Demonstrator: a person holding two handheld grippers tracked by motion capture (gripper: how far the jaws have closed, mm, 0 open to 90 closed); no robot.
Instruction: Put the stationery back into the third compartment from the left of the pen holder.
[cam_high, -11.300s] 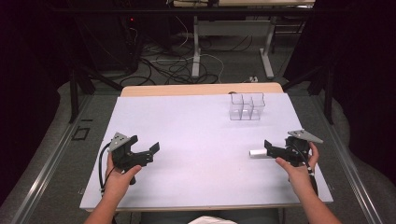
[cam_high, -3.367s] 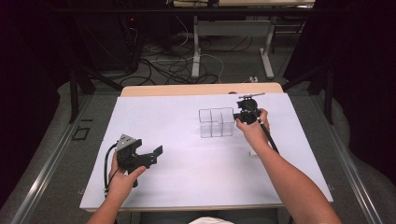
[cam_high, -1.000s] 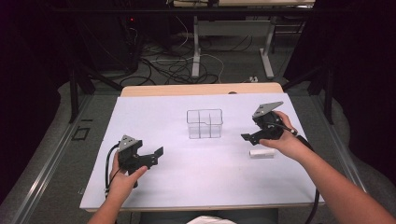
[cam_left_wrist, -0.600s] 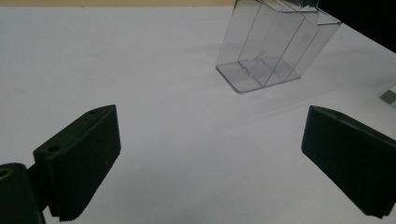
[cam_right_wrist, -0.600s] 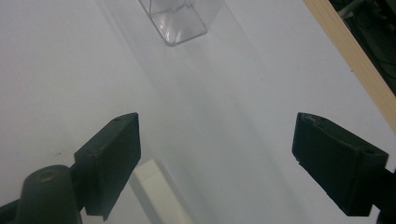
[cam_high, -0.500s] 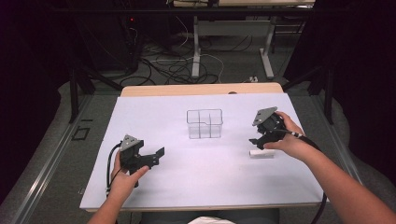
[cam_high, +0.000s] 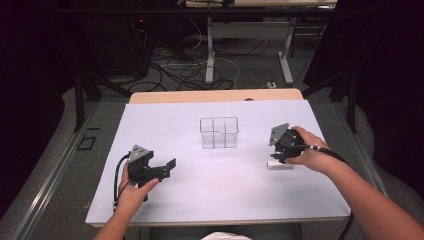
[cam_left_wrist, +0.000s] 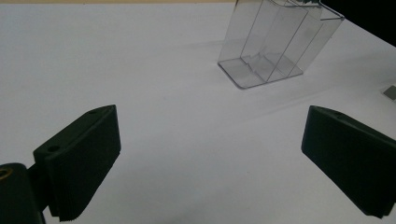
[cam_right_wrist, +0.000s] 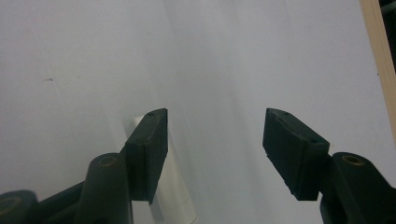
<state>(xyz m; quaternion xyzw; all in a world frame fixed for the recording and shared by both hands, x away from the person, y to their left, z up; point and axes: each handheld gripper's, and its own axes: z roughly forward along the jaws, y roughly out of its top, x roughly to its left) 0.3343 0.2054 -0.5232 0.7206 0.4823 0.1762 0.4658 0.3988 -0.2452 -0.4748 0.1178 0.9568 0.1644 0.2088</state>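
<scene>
A clear plastic box (cam_high: 219, 132) with inner dividers stands in the middle of the white table (cam_high: 200, 195); the left gripper view shows this clear box (cam_left_wrist: 275, 42) ahead and to the right. A small white block (cam_high: 281, 165) lies at the right, and my right gripper (cam_high: 278, 156) hangs open just above it, pointing down. In the right gripper view the white block (cam_right_wrist: 175, 196) lies partly under the left jaw, outside the gap between the jaws. My left gripper (cam_high: 170, 165) is open near the front left, holding nothing.
The table's wooden far edge (cam_high: 215, 96) shows behind the white surface. Beyond it are desk legs and cables on the floor (cam_high: 200, 65). A grey corner of something (cam_left_wrist: 390, 92) shows at the right edge of the left gripper view.
The clear box was moved from the back right to the table's middle. In the last second my right gripper dropped toward the white block; the left hand barely shifted.
</scene>
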